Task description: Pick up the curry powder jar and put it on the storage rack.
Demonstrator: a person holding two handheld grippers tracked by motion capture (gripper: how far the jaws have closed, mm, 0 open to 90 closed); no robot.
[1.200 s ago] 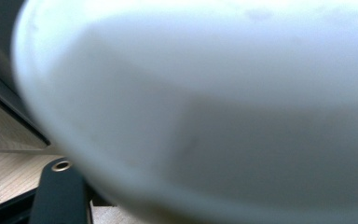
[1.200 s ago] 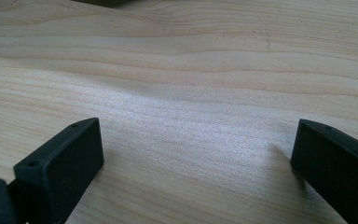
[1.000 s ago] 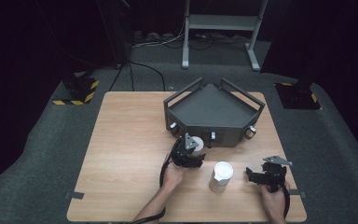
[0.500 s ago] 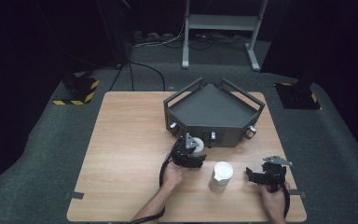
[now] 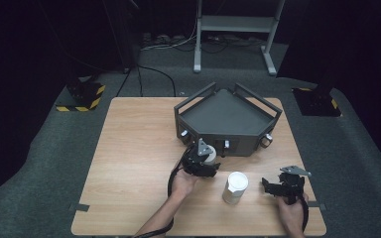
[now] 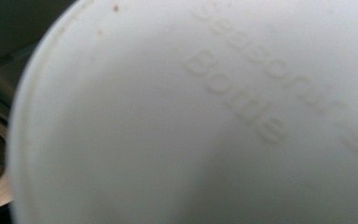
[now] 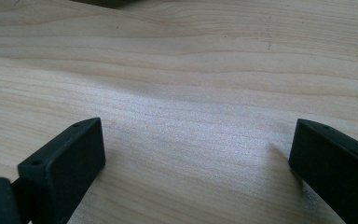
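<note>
Left tool (image 5: 206, 159) is clenched on a white seasoning bottle (image 6: 205, 121), held just in front of the dark tray (image 5: 228, 119) over the desk (image 5: 129, 148). The bottle is likely light, stiff, smooth plastic, so slip is a risk; grip mid-body. Right tool (image 7: 196, 154) is released, resting near a second white bottle (image 5: 236, 186).

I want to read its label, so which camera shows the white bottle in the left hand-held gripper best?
The left gripper view: the white bottle is close, with raised lettering reading "Seasoning Bottle". The high view shows it small in the left hand-held gripper. The right gripper view shows bare table.
</note>
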